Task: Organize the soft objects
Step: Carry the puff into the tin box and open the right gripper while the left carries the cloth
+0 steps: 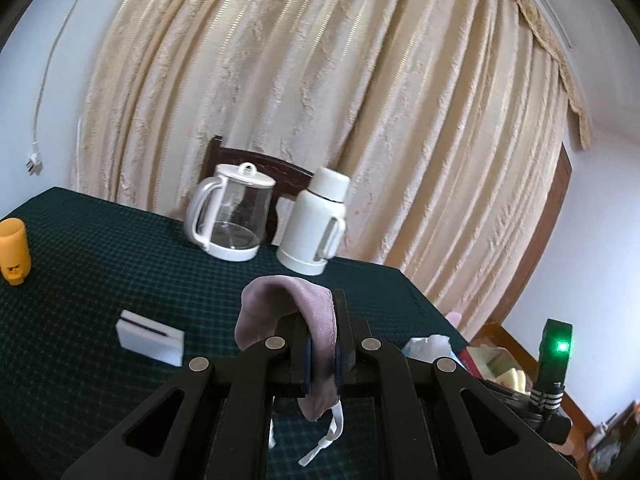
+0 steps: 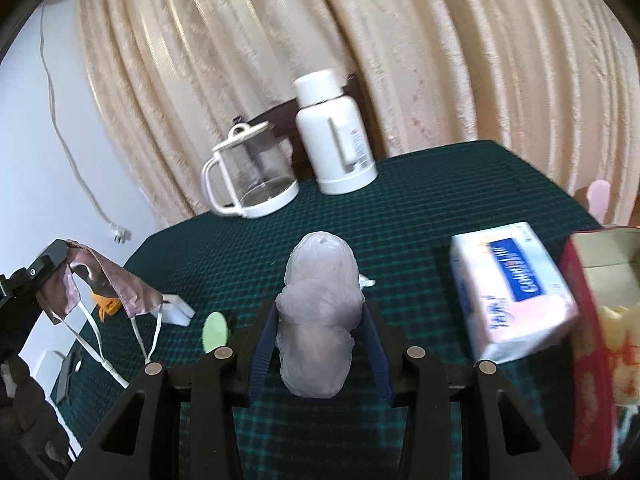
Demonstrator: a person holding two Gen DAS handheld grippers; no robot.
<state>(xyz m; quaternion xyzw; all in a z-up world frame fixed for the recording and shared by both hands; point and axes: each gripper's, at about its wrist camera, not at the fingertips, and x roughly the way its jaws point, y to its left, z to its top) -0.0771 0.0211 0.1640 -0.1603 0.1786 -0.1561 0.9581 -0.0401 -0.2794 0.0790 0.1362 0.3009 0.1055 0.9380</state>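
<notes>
My left gripper [image 1: 320, 356] is shut on a mauve cloth face mask [image 1: 296, 308] with white ear straps and holds it above the dark green checked tablecloth [image 1: 100, 248]. The mask also shows at the left of the right wrist view [image 2: 108, 280], hanging from the left gripper. My right gripper [image 2: 318, 316] is shut on a bundled translucent grey plastic bag [image 2: 320, 312], held above the tablecloth [image 2: 420, 208]. A pack of tissues [image 2: 512, 292] lies to the right of it.
A glass kettle [image 1: 232, 216] and a white thermos jug [image 1: 316, 224] stand at the table's far edge before a beige curtain. A white box [image 1: 150, 338] and an orange cup [image 1: 14, 250] sit left. A red open carton [image 2: 596, 340] is at the right.
</notes>
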